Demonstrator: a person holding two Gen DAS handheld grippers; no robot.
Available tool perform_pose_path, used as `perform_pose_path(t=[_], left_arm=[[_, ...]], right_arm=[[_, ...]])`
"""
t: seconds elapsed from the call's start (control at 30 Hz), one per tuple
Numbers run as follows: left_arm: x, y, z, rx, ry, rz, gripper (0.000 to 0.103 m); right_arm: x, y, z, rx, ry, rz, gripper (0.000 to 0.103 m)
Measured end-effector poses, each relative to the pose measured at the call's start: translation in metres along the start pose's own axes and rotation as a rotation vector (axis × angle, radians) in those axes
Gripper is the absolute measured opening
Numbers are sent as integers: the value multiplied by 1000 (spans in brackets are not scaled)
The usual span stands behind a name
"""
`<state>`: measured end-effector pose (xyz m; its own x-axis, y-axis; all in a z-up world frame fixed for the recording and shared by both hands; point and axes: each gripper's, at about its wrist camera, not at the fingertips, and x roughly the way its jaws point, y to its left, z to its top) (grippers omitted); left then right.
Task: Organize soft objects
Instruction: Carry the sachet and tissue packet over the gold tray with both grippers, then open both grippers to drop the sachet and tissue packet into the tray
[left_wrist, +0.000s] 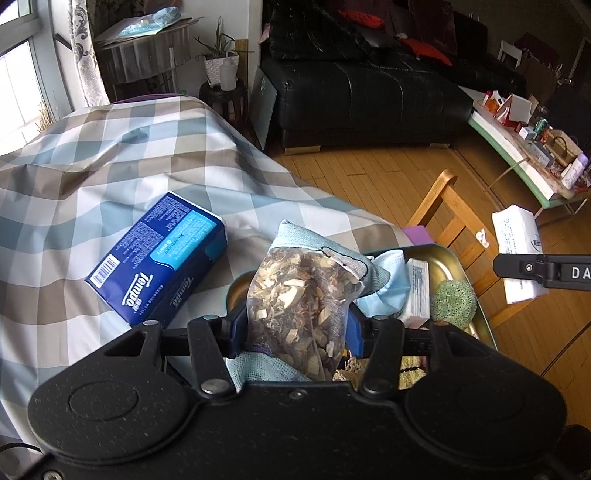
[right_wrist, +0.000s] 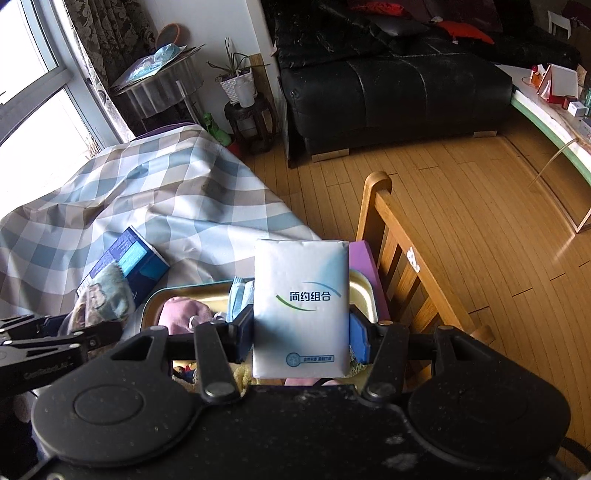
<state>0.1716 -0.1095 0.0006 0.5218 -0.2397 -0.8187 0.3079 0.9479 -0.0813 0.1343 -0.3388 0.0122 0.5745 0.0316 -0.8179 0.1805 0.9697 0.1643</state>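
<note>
Left wrist view: a soft, crushable herb sachet (left_wrist: 299, 306) is pinched mid-body by the left claw (left_wrist: 295, 325), while a light tissue pack (right_wrist: 301, 310) is clamped at its sides by the right claw (right_wrist: 301, 332)

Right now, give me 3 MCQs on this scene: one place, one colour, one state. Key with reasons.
1. Where does the Tempo pack lie?
A. in the tray
B. on the checked cloth
C. on the floor

2. What colour is the pack in the right gripper?
A. white
B. red
C. black

3. What is the left gripper doing?
A. open, holding nothing
B. shut on the herb bag
C. shut on the Tempo pack

Key: 1 B, it rests on the checked cloth, left of the tray. 2 A, white wrapper with blue print. 3 B, both fingers press the sides of the herb bag above the tray.
</note>
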Motion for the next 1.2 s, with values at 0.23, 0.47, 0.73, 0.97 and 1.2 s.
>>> perform_pose_path(t=[0.23,0.47,0.73,0.97,1.2], left_arm=[[18,-21,2,26,41,-22,50],[28,-34,4,39,63,-51,50],[25,-32,3,35,27,-41,61],[21,-9,-5,1,25,31,62],[18,17,-15,-46,33,59,62]], right_arm=[[4,0,-4,8,15,19,50],[2,-5,-6,13,18,6,51],[4,-1,-7,-1,31,-5,51],[12,16,-8,-42,63,10,51],[20,41,-9,-103,101,50,52]])
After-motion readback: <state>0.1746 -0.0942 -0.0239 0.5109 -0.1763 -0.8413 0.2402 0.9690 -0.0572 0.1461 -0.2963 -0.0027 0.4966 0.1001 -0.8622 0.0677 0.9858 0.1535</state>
